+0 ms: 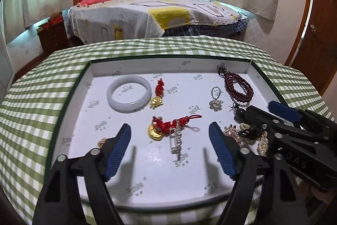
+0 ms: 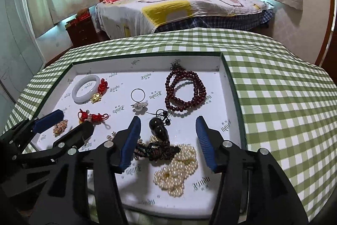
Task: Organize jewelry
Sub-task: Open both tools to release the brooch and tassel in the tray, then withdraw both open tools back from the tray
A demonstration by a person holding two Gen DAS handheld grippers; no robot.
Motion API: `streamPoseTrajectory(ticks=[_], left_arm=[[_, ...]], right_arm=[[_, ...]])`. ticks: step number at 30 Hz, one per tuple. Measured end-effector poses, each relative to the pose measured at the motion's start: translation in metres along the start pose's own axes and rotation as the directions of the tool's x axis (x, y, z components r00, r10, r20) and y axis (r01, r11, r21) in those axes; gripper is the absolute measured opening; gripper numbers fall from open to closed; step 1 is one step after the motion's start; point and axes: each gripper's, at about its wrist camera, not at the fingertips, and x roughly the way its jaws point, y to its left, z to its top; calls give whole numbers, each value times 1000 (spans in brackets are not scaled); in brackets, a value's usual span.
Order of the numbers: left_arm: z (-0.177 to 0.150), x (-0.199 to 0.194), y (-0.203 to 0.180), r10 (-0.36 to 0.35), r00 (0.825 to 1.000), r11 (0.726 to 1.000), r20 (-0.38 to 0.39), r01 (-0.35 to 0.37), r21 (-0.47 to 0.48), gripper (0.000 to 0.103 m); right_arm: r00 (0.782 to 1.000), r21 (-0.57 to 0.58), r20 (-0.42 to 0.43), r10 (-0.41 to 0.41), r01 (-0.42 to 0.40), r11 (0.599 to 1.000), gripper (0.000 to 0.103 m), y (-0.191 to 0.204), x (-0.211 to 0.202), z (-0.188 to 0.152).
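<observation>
Pearl strand (image 2: 177, 174), tray (image 2: 233, 85) at 5 o'clock: light, limp, slippery, tangled with dark cord (image 2: 160, 149); lift at bunched middle; right gripper (image 2: 168, 140) and left gripper (image 1: 170, 144) fingers spread, empty.

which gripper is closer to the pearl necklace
Right. The right gripper hangs open straddling the pearl necklace. The left gripper hangs open over the red-cord gold charm, off to the necklace's left.
</observation>
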Motion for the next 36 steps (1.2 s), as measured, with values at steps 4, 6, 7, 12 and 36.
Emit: streamPoseTrajectory(ticks=[4, 6, 7, 12, 36], left_arm=[[-4, -20, 2, 12, 1000, 1000, 18, -12, 7, 78], [-8, -34, 2, 34, 999, 999, 29, -34, 18, 79], [-10, -41, 2, 34, 999, 999, 35, -35, 20, 79], [-23, -74, 3, 26, 998, 999, 54, -27, 18, 79], [-44, -266, 19, 176, 946, 984, 271, -162, -74, 84]], right_arm=[[1000, 3, 13, -6, 6, 1000, 65, 4, -19, -7], [1000, 2, 12, -8, 8, 1000, 66, 7, -32, -14], [1000, 0, 13, -8, 8, 1000, 67, 8, -36, -16], [1000, -5, 18, -5, 5, 1000, 70, 17, -67, -32], [965, -72, 263, -14, 34, 997, 79, 49, -262, -53]])
